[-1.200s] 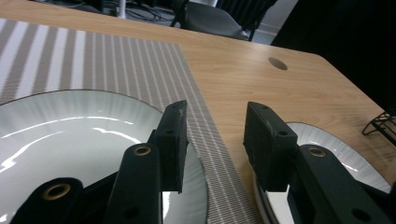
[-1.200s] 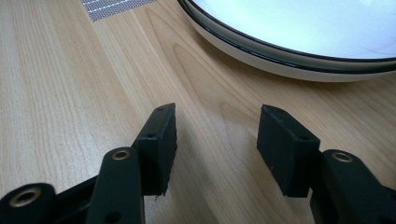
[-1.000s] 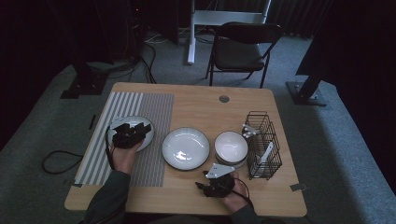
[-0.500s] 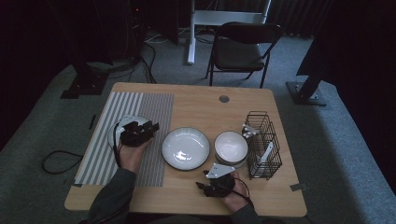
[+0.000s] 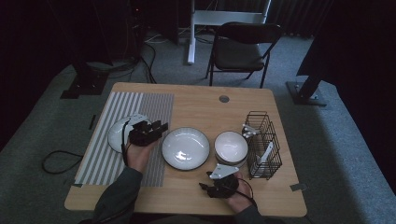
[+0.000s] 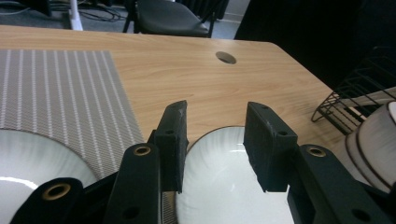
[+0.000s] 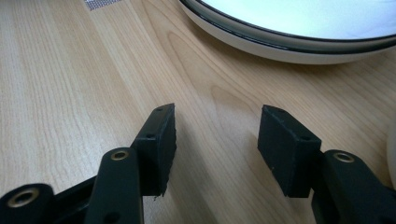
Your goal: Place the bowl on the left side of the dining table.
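Left side of the frame, the left gripper (image 5: pixel 156 128) hangs with jaws wide between the small plate (image 5: pixel 117 133) on the striped mat (image 5: pixel 140 105) and the big middle plate (image 5: pixel 186 148), while lower right the right gripper (image 5: pixel 210 186) rests wide-jawed too.

Over on the bench (image 5: pixel 196 105), a striped mat (image 5: pixel 152 105) covers the left side, and a round cable hole (image 5: pixel 224 99) sits near the far edge. At the right stands a black wire rack (image 5: pixel 263 144) with pale utensils inside. Beyond the bench, a dark folding chair (image 5: pixel 243 49) waits on grey carpet (image 5: pixel 341 140).
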`<state>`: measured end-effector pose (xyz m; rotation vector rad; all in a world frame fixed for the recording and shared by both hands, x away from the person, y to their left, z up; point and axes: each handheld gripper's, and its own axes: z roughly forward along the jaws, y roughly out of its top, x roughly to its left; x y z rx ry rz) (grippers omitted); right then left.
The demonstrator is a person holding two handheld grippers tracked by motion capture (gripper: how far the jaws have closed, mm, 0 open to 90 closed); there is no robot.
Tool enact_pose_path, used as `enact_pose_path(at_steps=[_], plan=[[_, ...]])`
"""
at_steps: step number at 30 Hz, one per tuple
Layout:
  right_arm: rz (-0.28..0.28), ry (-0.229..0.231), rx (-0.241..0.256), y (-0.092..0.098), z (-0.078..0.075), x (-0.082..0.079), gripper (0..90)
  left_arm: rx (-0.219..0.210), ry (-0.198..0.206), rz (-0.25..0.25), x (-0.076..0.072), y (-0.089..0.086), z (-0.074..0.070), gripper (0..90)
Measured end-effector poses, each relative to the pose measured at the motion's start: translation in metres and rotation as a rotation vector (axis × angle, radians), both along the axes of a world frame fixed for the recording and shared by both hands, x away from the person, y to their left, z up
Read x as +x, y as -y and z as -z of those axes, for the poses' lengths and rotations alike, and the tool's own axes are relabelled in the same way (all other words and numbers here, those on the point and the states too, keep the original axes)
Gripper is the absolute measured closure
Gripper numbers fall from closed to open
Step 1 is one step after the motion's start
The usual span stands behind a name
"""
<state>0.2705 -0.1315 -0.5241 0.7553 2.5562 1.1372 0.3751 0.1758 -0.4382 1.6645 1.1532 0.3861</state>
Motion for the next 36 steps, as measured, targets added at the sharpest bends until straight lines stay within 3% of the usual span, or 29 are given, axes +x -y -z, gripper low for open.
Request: enact_pose_path(at_steps=[18,36], plan=[[-0.002,0.003,0.011,0.007,0.001,-0.003,45.9,0.005,0.026,0.044,-0.005,0.015,-0.010,60.0],[0.001,0.002,0.012,0.006,0.001,-0.004,45.6,0.019,0.040,0.122,-0.010,0.044,-0.015,59.4]])
